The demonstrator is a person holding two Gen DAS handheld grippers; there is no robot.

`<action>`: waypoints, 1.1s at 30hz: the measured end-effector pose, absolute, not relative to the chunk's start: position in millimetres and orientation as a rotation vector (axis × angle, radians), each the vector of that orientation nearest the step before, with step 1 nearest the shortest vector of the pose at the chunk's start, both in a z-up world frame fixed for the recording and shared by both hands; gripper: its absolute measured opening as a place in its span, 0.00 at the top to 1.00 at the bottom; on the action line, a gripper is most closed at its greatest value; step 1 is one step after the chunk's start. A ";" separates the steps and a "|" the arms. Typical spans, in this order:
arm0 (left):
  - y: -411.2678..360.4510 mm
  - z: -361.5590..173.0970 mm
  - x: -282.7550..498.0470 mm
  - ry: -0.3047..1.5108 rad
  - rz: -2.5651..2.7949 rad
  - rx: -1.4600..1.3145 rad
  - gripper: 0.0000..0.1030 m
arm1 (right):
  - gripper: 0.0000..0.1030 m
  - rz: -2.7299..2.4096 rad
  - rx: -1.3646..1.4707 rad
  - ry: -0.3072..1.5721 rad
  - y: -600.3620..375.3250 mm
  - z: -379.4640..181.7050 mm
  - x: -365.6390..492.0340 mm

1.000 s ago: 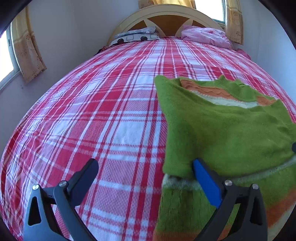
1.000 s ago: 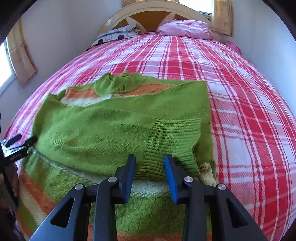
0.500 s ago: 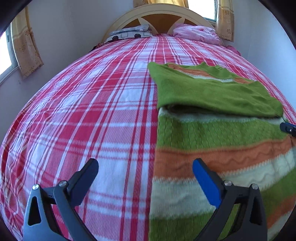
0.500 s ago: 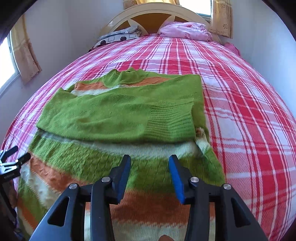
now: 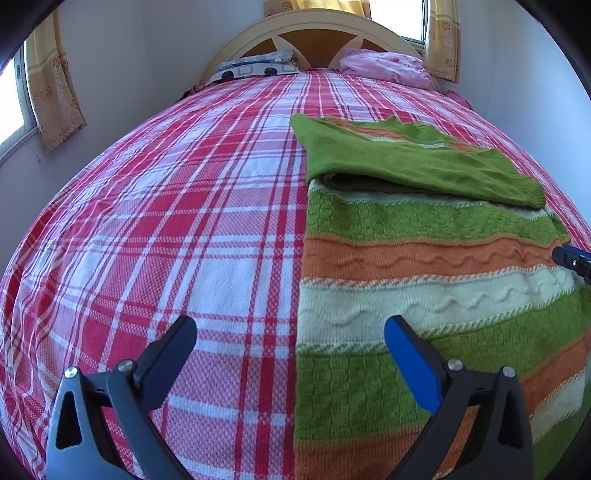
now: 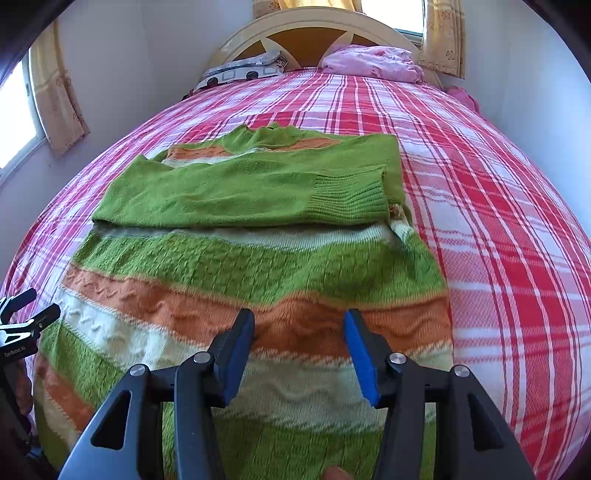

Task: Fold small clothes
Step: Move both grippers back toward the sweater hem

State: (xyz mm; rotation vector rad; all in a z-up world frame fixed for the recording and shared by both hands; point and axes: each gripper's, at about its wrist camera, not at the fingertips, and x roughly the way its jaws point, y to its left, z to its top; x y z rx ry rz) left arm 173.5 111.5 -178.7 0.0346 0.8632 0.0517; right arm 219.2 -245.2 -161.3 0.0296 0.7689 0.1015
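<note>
The sweater (image 6: 258, 273) on the bed (image 6: 517, 221) looks soft and floppy; its near hem seems the best hold. The left hand-held gripper (image 5: 290, 341) gapes empty. The right hand-held gripper (image 6: 299, 332), jaws just opening, holds nothing.

You have one striped knitted sweater (image 6: 258, 280) in green, orange and cream, lying on the one red-and-white plaid bed cover (image 5: 184, 229). Beyond the sweater, at the one arched wooden headboard (image 6: 314, 33), count one grey patterned pillow (image 6: 243, 72) and one crumpled pink bundle of cloth (image 6: 369, 62). Two yellow curtains (image 5: 55, 96) hang nearby.
</note>
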 end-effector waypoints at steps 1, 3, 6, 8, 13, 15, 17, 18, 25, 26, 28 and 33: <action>110.9 -178.5 171.7 0.863 0.051 0.034 0.00 | 0.49 0.102 0.031 0.769 -245.0 -161.5 216.7; 108.7 -177.5 168.5 0.861 0.046 0.032 0.00 | 0.48 0.104 0.031 0.767 -244.4 -162.0 210.5; 105.5 -176.6 162.9 0.858 0.039 0.027 0.00 | 0.48 0.104 0.037 0.763 -245.0 -161.9 202.5; 102.4 -176.3 159.1 0.858 0.032 0.027 0.00 | 0.48 0.105 0.040 0.761 -245.6 -162.6 197.3; 94.7 -176.9 146.5 0.859 0.013 0.033 0.00 | 0.47 0.103 0.042 0.753 -245.3 -164.8 184.5; 92.0 -177.7 139.3 0.863 0.004 0.036 0.00 | 0.47 0.104 0.038 0.751 -244.7 -164.7 179.2; 89.7 -177.9 132.2 0.866 0.000 0.037 0.00 | 0.47 0.107 0.037 0.754 -243.7 -165.2 173.7; 89.5 -177.4 127.6 0.864 0.000 0.034 0.01 | 0.47 0.108 0.033 0.754 -243.0 -165.6 170.3; 92.0 -176.5 107.5 0.877 -0.027 0.005 0.10 | 0.45 0.113 0.015 0.764 -239.1 -171.4 146.0; 92.2 -177.0 105.2 0.880 -0.029 0.005 0.10 | 0.45 0.112 0.017 0.767 -239.3 -172.2 141.7; 92.7 -178.8 98.4 0.886 -0.035 0.001 0.10 | 0.44 0.114 0.019 0.777 -238.6 -174.8 134.1; 90.3 -187.2 83.5 0.898 -0.044 0.014 0.14 | 0.42 0.104 -0.036 0.775 -231.3 -180.1 117.9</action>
